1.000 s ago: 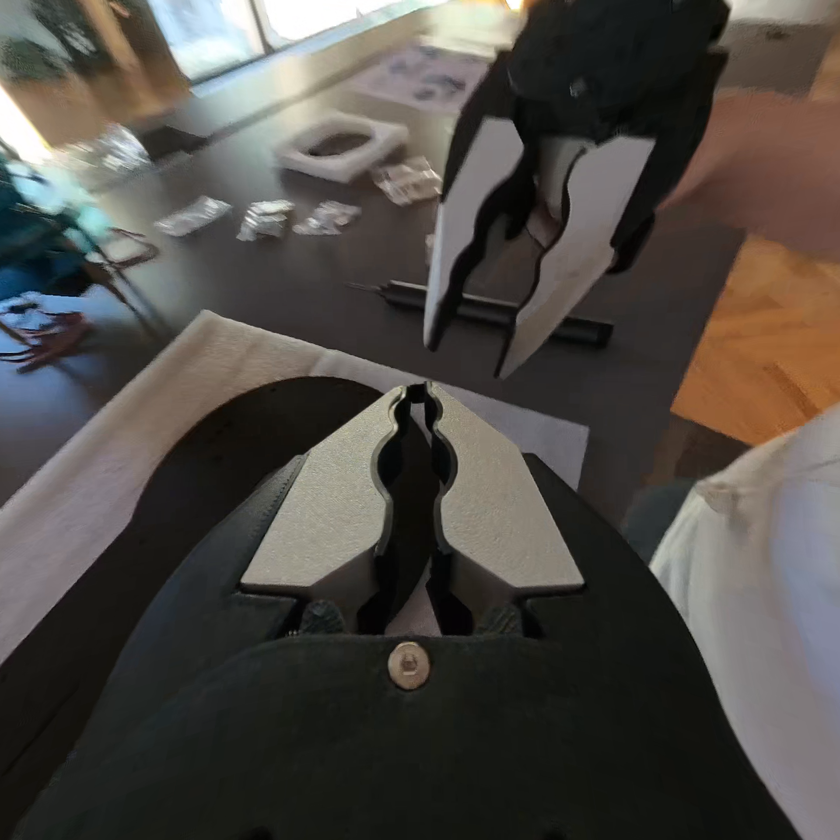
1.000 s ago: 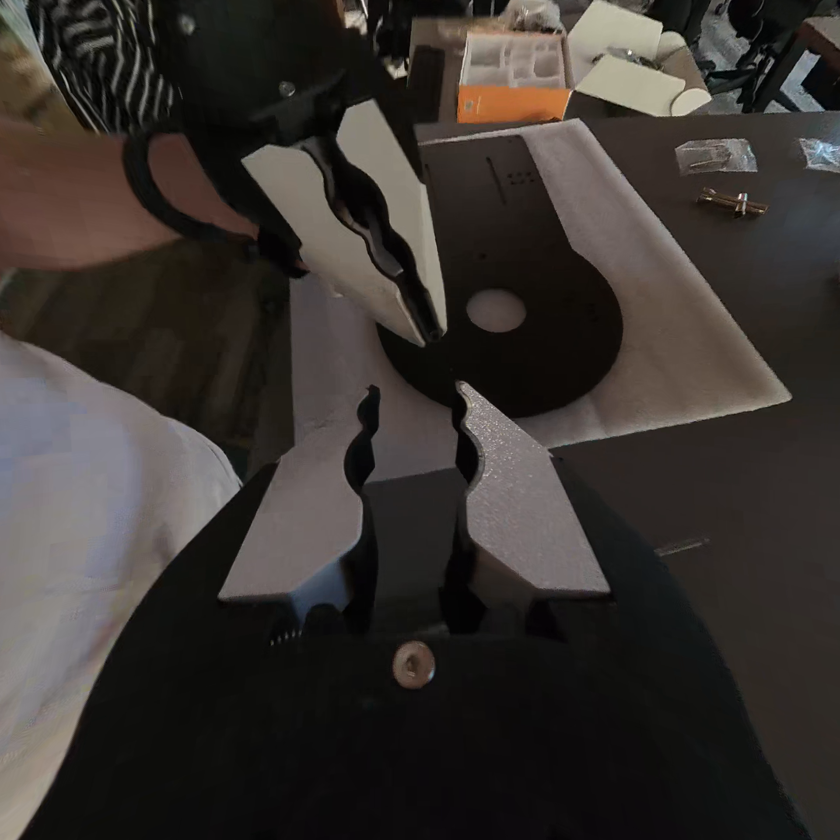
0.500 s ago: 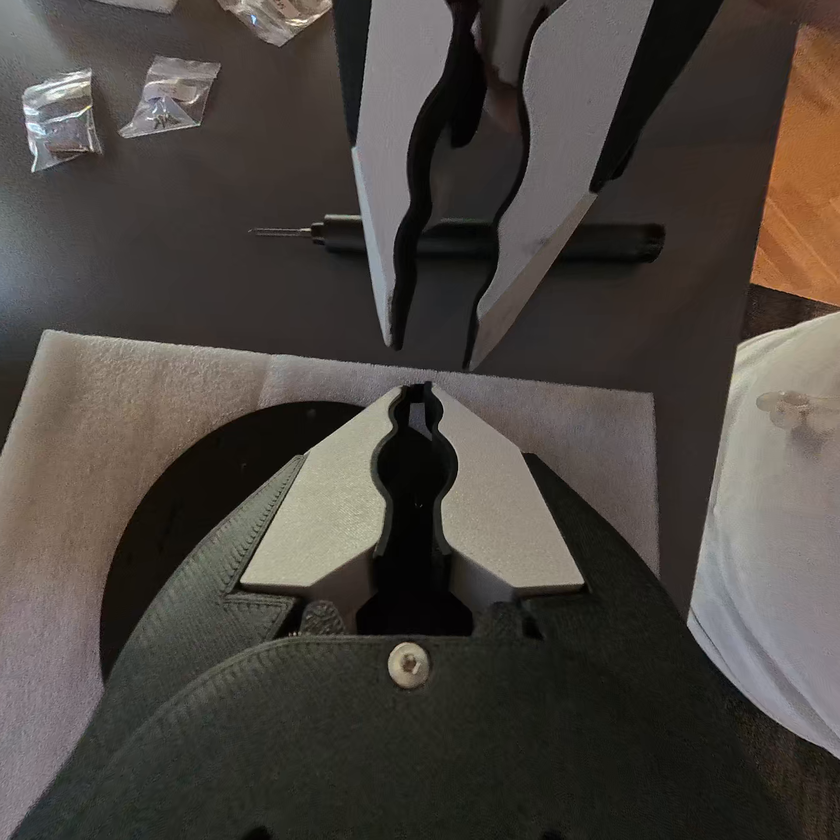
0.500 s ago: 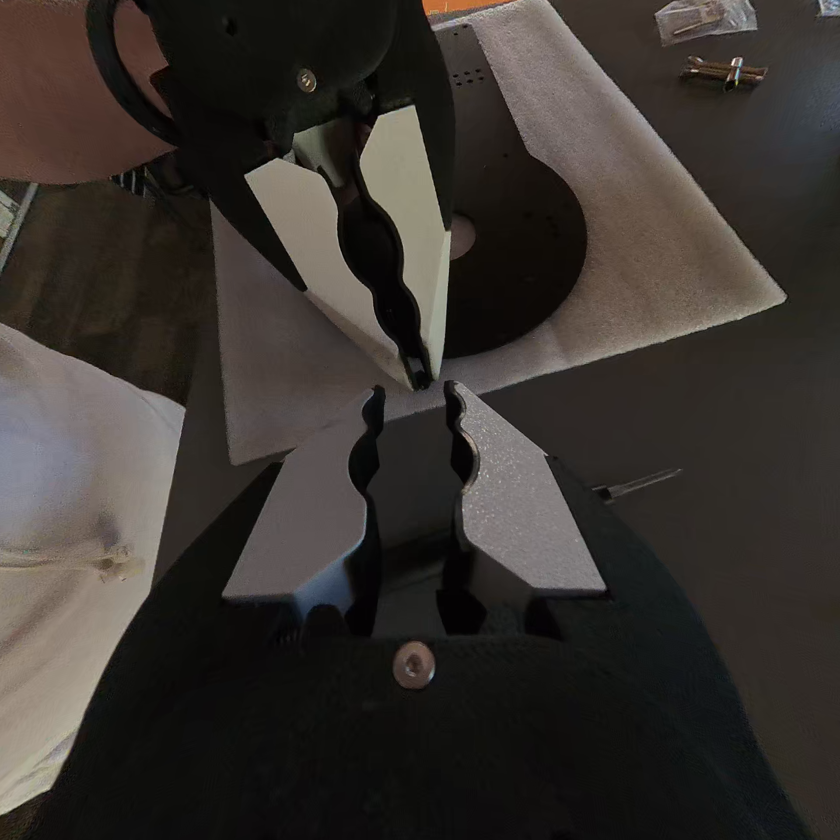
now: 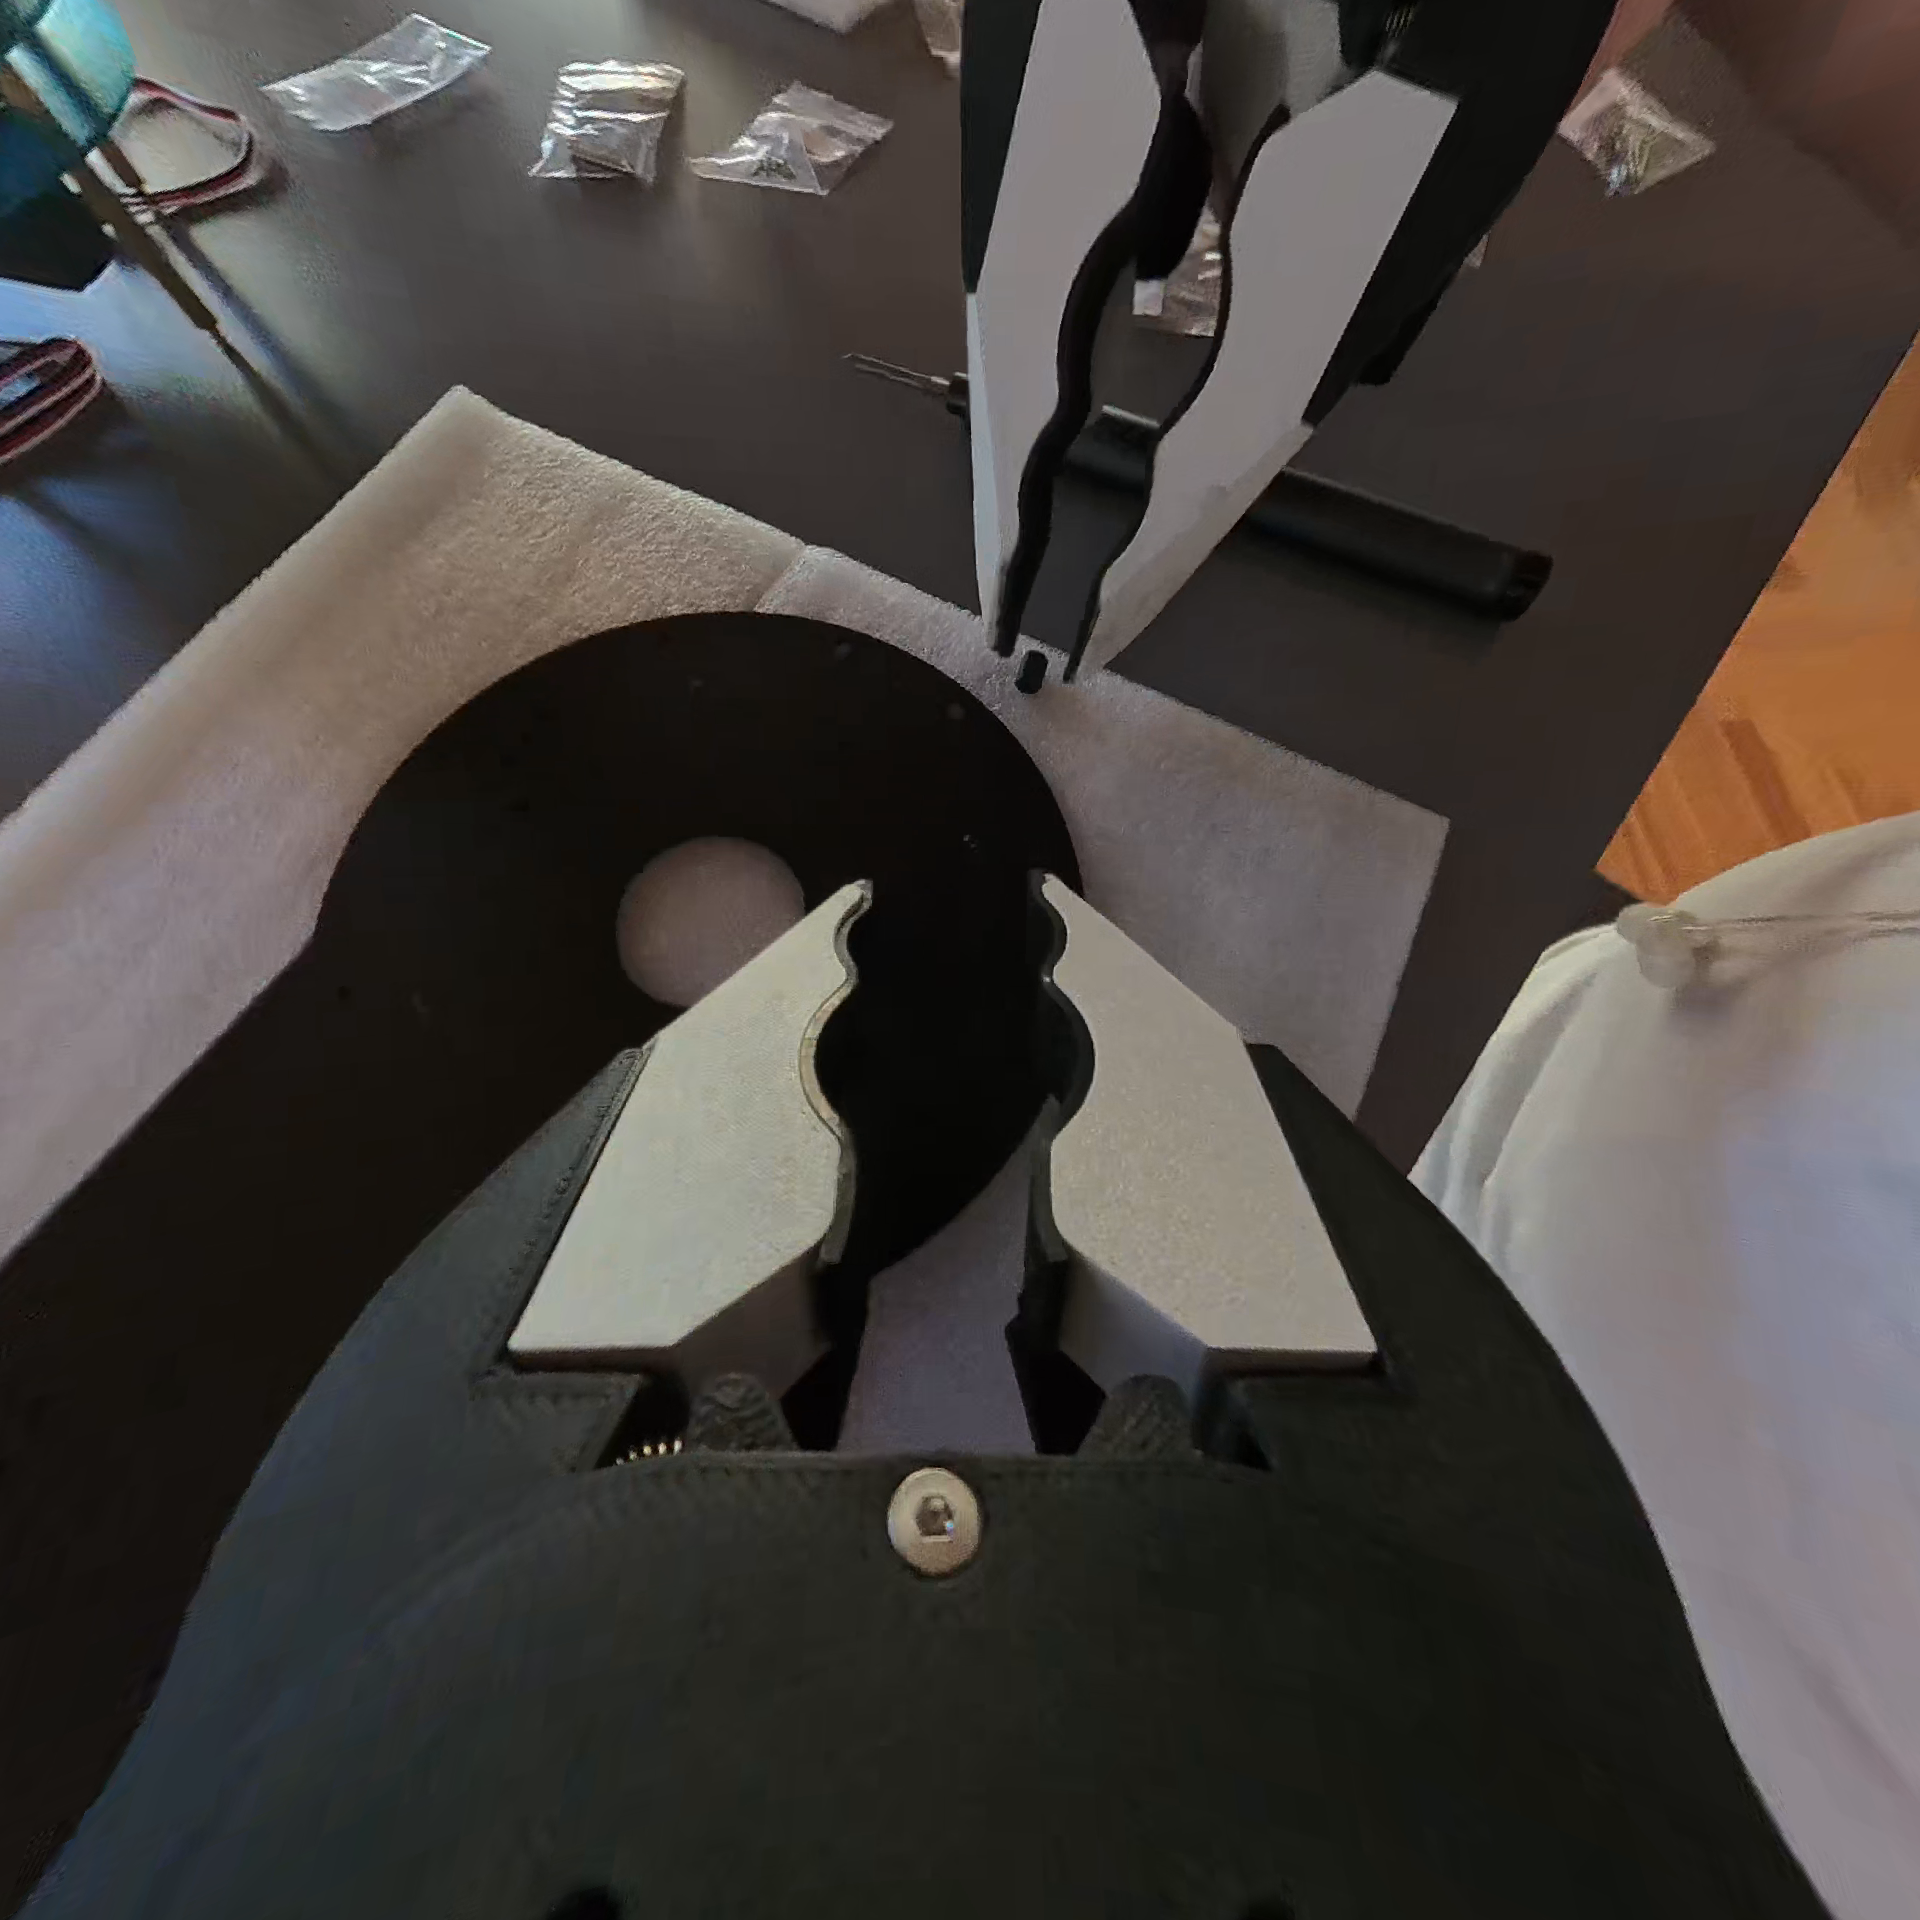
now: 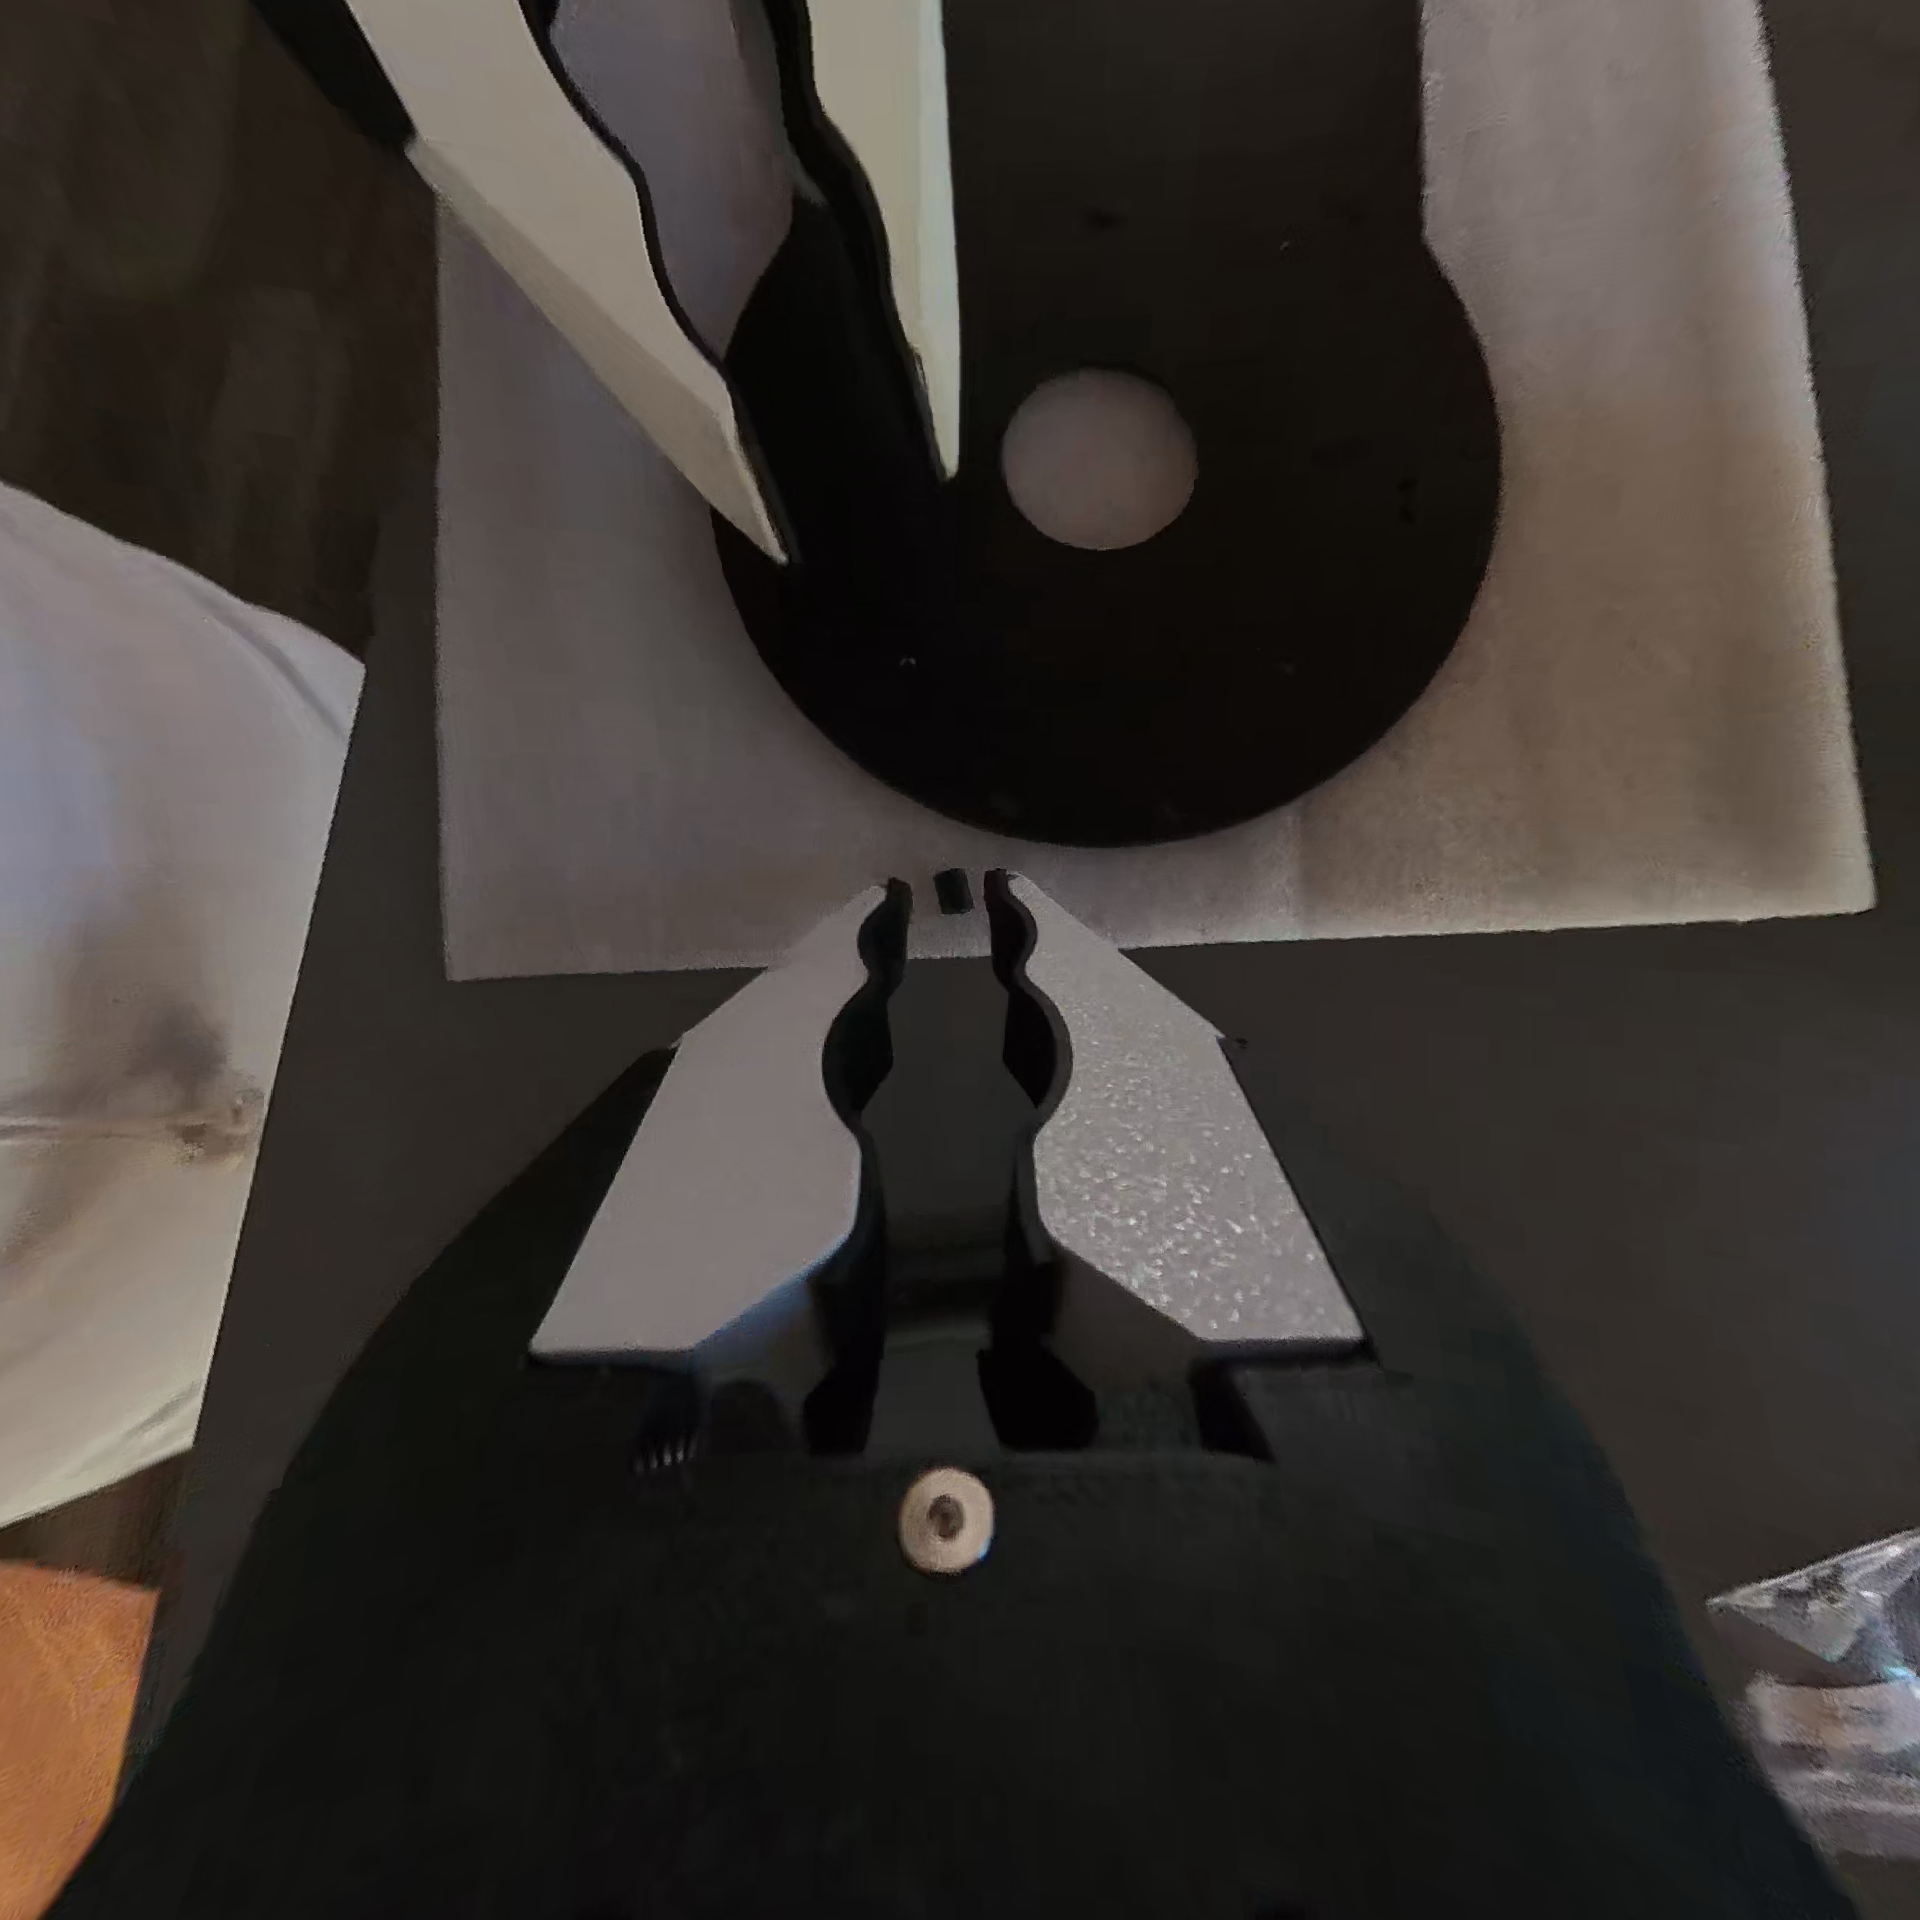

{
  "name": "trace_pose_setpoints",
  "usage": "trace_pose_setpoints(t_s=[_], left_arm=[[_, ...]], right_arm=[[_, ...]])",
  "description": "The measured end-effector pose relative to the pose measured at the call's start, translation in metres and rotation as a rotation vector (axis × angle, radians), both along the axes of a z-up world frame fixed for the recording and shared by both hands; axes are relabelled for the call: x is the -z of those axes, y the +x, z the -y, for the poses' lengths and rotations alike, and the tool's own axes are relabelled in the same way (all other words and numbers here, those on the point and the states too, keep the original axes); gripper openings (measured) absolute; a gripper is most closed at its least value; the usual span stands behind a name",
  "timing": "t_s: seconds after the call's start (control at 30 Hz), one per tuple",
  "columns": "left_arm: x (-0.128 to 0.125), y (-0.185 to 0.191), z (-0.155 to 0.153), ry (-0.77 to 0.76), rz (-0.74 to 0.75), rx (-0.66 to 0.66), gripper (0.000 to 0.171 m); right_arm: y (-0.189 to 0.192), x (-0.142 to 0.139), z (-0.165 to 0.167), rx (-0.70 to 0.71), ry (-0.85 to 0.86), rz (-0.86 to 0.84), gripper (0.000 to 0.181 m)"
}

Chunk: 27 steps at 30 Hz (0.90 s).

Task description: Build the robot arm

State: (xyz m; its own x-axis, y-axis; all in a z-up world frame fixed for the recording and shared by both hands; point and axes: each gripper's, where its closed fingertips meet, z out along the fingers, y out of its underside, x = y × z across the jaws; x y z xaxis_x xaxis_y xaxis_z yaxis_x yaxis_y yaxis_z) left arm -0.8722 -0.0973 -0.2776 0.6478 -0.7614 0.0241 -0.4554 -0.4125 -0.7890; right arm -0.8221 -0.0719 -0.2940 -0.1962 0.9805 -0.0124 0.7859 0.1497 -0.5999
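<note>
A flat black plate [image 5: 582,790] with a round hole lies on a white foam sheet [image 5: 436,582]. My left gripper [image 5: 954,883] is open and empty, hovering over the plate's rounded end beside the hole. It also shows in the right wrist view [image 6: 860,509]. My right gripper [image 6: 948,885] is open, with its tips low on the foam sheet [image 6: 1558,727] just off the plate [image 6: 1039,707]. A small black piece [image 6: 951,891] lies between its tips, with a gap on each side. The left wrist view shows the right gripper [image 5: 1039,665] and the piece [image 5: 1029,673].
A black screwdriver [image 5: 1371,530] lies on the dark table behind the right gripper. Several small clear bags of parts [image 5: 613,120] lie farther back, and one bag [image 6: 1829,1683] is near my right gripper. A person's white shirt [image 5: 1714,1247] is close on one side. About 7 cm separates my left fingertips from my right.
My left gripper has opened from shut and moved over the plate. My right gripper has come down to the foam's edge, and the small black piece now lies between its tips.
</note>
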Motion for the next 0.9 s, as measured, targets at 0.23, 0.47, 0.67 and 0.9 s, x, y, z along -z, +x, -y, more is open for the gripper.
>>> trace_pose_setpoints(t_s=[0.23, 0.47, 0.67, 0.9], left_arm=[[-0.004, -0.003, 0.008, 0.002, 0.083, -0.051, 0.017], [-0.021, 0.024, 0.014, 0.018, 0.192, 0.005, 0.015], [-0.022, 0.023, -0.018, -0.092, 0.331, -0.1, 0.006], [0.004, 0.035, -0.026, -0.157, 0.172, -0.018, 0.0]], right_arm=[[0.001, 0.006, -0.001, -0.071, 0.049, 0.182, 0.006], [-0.008, -0.027, 0.008, 0.079, -0.115, -0.202, 0.006], [-0.003, -0.024, -0.003, 0.145, -0.034, -0.33, 0.005], [-0.013, 0.002, 0.0, 0.154, -0.012, -0.247, 0.005]])
